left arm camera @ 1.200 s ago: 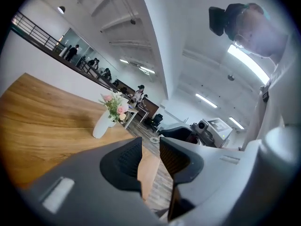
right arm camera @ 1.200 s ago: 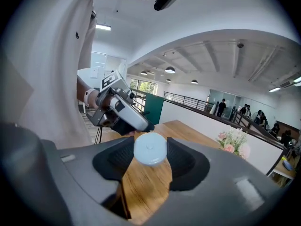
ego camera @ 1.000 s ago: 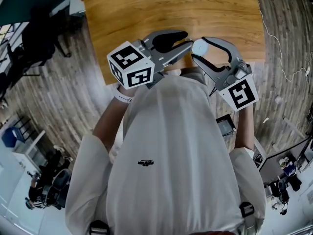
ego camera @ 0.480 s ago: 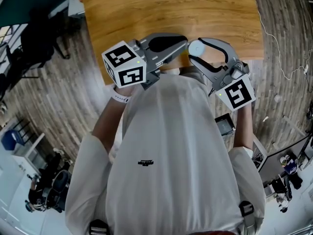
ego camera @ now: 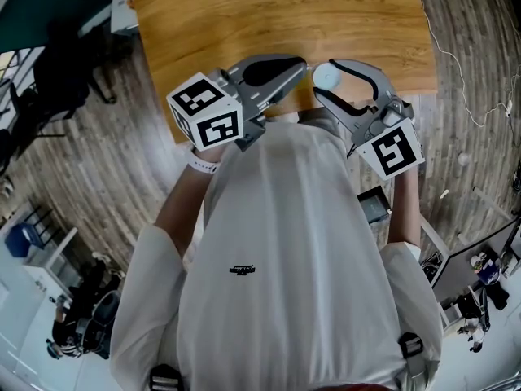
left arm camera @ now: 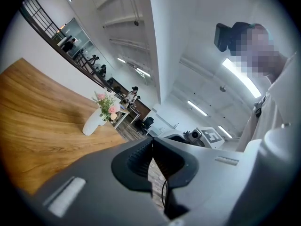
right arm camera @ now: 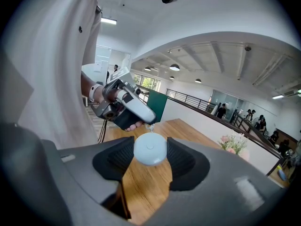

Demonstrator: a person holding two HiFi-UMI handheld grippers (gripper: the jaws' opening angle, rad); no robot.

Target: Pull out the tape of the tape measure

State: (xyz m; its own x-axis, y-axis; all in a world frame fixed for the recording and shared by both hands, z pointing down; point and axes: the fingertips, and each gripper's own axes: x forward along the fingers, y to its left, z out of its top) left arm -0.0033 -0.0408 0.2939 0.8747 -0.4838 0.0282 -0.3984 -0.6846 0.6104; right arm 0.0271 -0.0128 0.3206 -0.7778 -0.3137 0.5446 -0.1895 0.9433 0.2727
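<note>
Holding a pale blue round tape measure point(ego camera: 326, 76) in the air above a brown wooden desk point(ego camera: 244, 15), with two tools meeting at it.
Left tool point(ego camera: 303, 65) points level toward the right one, its marker cube back near the person's white shirt point(ego camera: 285, 243). Its jaws have just been closing and sit pad to pad, narrow, with nothing plainly visible between them in the left gripper view. In the right gripper view its tip meets a small pale tab point(right arm camera: 149, 125) at the tape measure's edge; cannot tell if the tab is pinched. The tape measure sits just right of that tip, clamped between the dark ribbed pads of the right tool point(ego camera: 324, 80), whose jaws stand fairly wide around it and tilt down toward the desk. A white vase of pink flowers point(right arm camera: 233, 142) stands on the desk, well apart to the right.
</note>
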